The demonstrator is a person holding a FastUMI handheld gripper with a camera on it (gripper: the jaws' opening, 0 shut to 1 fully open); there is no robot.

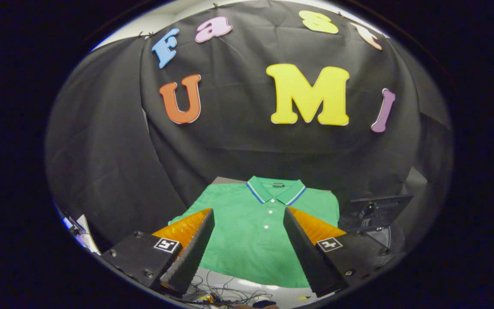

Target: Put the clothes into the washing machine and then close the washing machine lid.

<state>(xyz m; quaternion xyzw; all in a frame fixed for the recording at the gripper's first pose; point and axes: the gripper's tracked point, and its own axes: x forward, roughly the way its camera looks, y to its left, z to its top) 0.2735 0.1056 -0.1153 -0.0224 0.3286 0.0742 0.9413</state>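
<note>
Green polo shirt (pixel 251 231) flat on table (pixel 247 286) (pale, apparently); cables at edge.

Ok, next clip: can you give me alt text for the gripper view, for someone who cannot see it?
A green polo shirt with a blue-and-white-trimmed collar lies spread flat just ahead of the open gripper, whose two fingers are apart above it and hold nothing. To the shirt's right stands a dark device with a raised lid, against the booth's black cloth wall.

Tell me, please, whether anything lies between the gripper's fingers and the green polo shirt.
Nothing visible does. The gripper is open, its fingers spread above the green polo shirt, which lies flat and uncovered just ahead of them on the table.
</note>
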